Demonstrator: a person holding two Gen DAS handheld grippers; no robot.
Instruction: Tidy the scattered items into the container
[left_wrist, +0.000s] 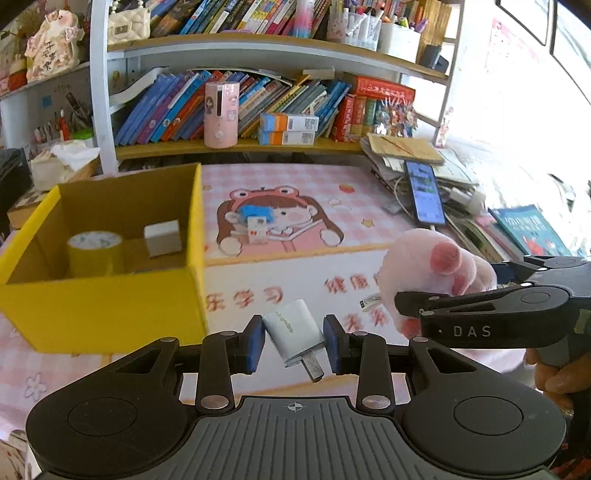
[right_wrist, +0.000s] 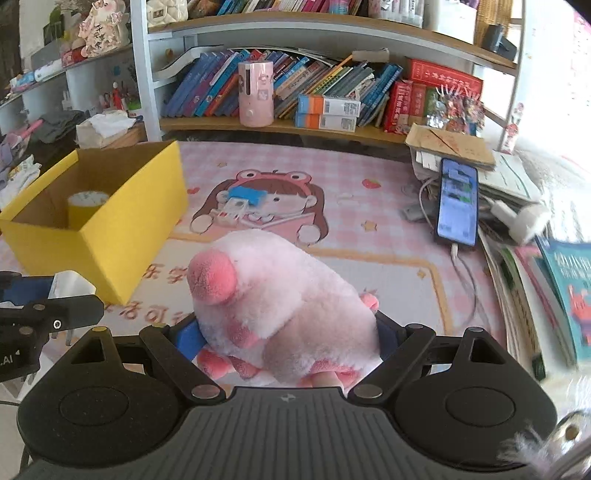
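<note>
My left gripper (left_wrist: 294, 341) is shut on a white plug charger (left_wrist: 293, 332), its metal prongs pointing down toward the camera. It hangs over the pink mat just right of the yellow box (left_wrist: 99, 310). Inside the box stand a tape roll (left_wrist: 95, 251) and a small white block (left_wrist: 162, 238). My right gripper (right_wrist: 286, 338) is shut on a pink plush pig (right_wrist: 280, 299), snout up-left; the plush pig (left_wrist: 436, 273) also shows at the right of the left wrist view. A blue and white item (right_wrist: 242, 203) lies on the mat's cartoon figure. The yellow box (right_wrist: 110, 236) sits left.
A phone (right_wrist: 458, 201) on a cable lies on stacked papers and books at the right. A pink canister (right_wrist: 256, 92) and rows of books fill the shelf behind. A tissue box (right_wrist: 107, 129) stands behind the yellow box. A hand (left_wrist: 557, 376) holds the right gripper's handle.
</note>
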